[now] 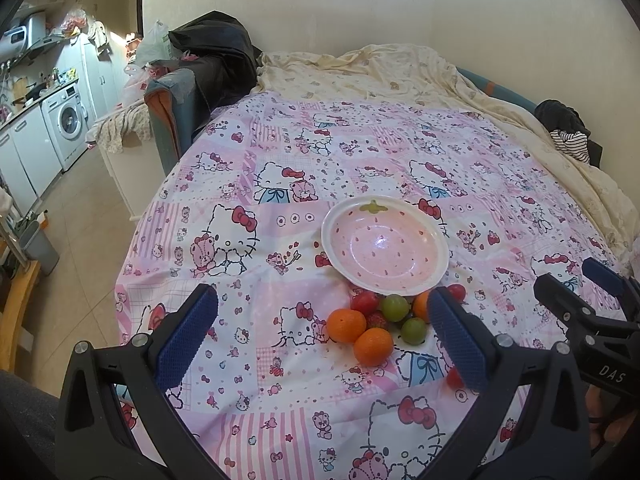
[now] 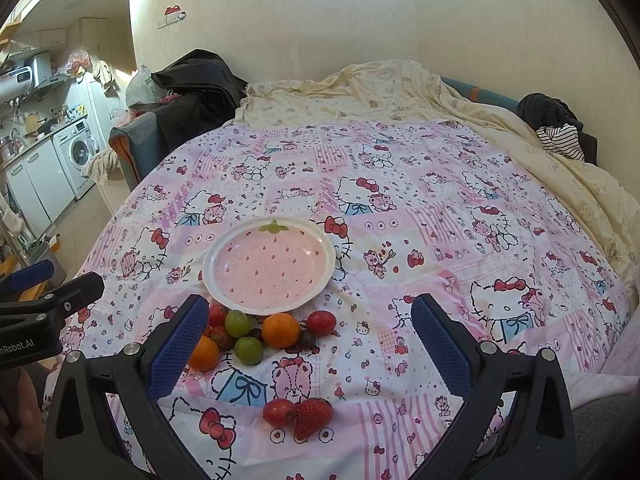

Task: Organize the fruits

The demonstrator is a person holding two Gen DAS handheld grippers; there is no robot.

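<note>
Two grippers, the left gripper (image 1: pixel 322 328) and right gripper (image 2: pixel 310 336), hover with jaws spread wide and empty above a cartoon-print bedspread (image 2: pixel 440 208). Nearest, a strawberry (image 2: pixel 313 416) touches a tomato (image 2: pixel 279 411); beyond, clustered oranges (image 2: pixel 281 330), grapes (image 2: pixel 237 322) and tomatoes border an empty strawberry-patterned plate (image 2: pixel 269 266).

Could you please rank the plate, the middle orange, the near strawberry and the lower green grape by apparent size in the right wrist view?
1. plate
2. strawberry and orange: look alike, and the strawberry lies nearer the camera, so no ranking between them.
3. green grape
</note>
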